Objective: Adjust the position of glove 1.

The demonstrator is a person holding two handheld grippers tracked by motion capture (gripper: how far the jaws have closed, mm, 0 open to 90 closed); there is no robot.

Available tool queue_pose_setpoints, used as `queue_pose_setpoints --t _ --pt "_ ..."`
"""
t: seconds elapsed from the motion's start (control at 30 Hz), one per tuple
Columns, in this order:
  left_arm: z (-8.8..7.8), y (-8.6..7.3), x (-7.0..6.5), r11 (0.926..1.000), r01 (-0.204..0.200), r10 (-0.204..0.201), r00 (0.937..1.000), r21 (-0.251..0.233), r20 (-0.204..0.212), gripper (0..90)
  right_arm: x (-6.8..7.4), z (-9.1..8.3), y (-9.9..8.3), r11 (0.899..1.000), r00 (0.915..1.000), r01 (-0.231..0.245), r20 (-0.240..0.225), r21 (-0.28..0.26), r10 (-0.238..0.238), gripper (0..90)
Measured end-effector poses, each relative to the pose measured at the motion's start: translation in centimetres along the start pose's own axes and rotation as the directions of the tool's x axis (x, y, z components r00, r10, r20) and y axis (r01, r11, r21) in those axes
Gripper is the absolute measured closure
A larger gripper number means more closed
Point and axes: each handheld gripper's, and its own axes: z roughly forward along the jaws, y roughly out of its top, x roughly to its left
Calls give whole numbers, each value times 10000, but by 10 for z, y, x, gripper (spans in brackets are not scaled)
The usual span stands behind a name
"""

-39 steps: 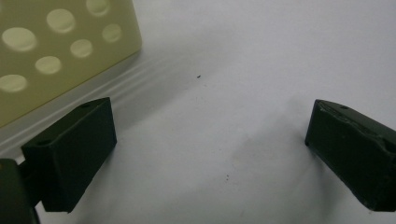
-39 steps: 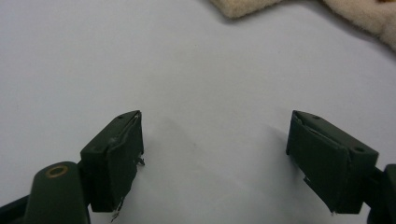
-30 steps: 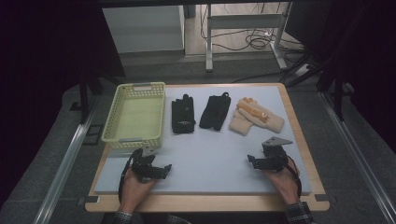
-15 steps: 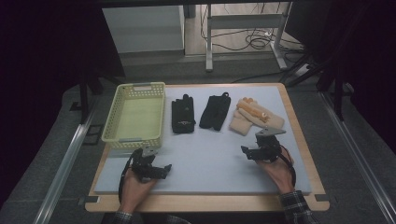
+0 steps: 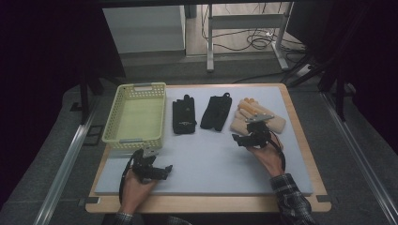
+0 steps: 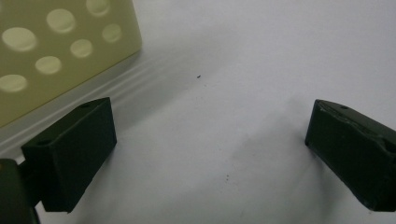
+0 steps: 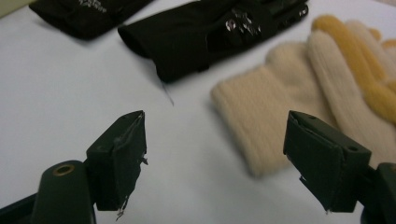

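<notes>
Between the spread fingers of the right gripper (image 7: 212,168), in the right gripper view, lies bare bench mat, and just beyond them the cuff of the cream glove (image 7: 280,116). The far side of that glove runs off the picture's right edge, and its orange-tipped fingers blur there, so how many lie side by side is hard to tell. In the high view the right gripper (image 5: 241,139) and the hand behind it cover part of the cream glove (image 5: 277,123), leaving the cuff end and the fingertips showing. The glove is knitted, pale cream, ribbed at the cuff, and lies flat; whether it is one glove or a stacked pair I cannot tell. The fingers hold nothing and touch nothing.

Farther off, beyond the fingers and to their left, lies a black glove (image 7: 205,35) with a small shiny patch, and beyond it a second black glove (image 7: 84,14) cut off at the top edge.

The left gripper (image 6: 210,154) has its fingers spread wide over bare mat, pinching nothing. Beside its left finger stands the wall of the yellow basket (image 6: 56,51), pierced with round holes and cut off by the picture's edge. The bench (image 5: 211,164) carries all of it.
</notes>
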Motion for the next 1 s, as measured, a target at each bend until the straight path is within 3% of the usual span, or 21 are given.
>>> queue_pose_setpoints --t 0.2,0.37,0.5,0.73,1.0 --pt "0 0 0 10000 10 -10 10000 -6 2 21 -5 22 21 9999 9999 -86 -145 -101 84 220" --pt "0 0 0 10000 15 -15 10000 -6 8 21 -7 41 37 9999 9999 143 -28 -14 -144 225" --pt "0 0 0 10000 20 -20 10000 -24 11 21 -4 60 51 9994 9995 325 32 111 -325 225" --pt "0 0 0 10000 17 -17 10000 -22 12 21 3 85 69 9994 9997 249 27 225 -249 221" --pt "0 0 0 10000 9 -9 10000 -16 15 21 4 120 81 9974 9981 184 574 701 -225 221"
